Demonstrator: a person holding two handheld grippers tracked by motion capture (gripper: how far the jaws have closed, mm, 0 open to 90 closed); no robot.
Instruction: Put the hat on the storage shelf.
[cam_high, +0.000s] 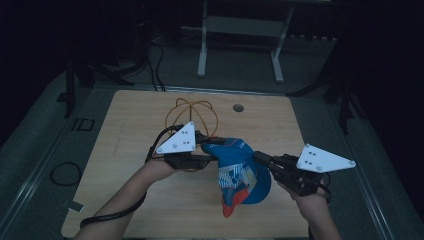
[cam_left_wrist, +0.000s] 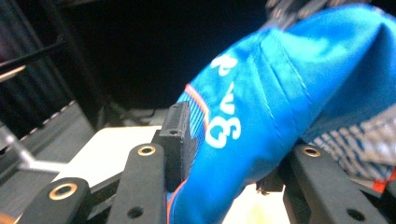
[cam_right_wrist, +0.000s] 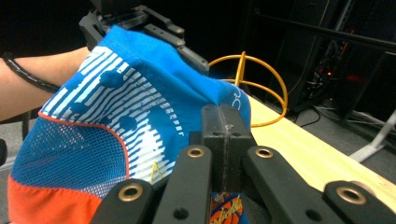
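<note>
— Claws? Left claw (cam_high: 206, 150) and right claw (cam_high: 260, 157) reach in from both sides, each pinched tight on the blue cap (cam_high: 240, 172).
— And the cap?
— Hanging between them, above the bench (cam_high: 140, 115).

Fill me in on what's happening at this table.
A person holds a blue cap up over the wooden table with two hand-held grippers. The left gripper pinches one side of the cap and the right gripper is clamped on the opposite edge, so the cap hangs between them. An orange wire ball frame sits on the table behind it.
</note>
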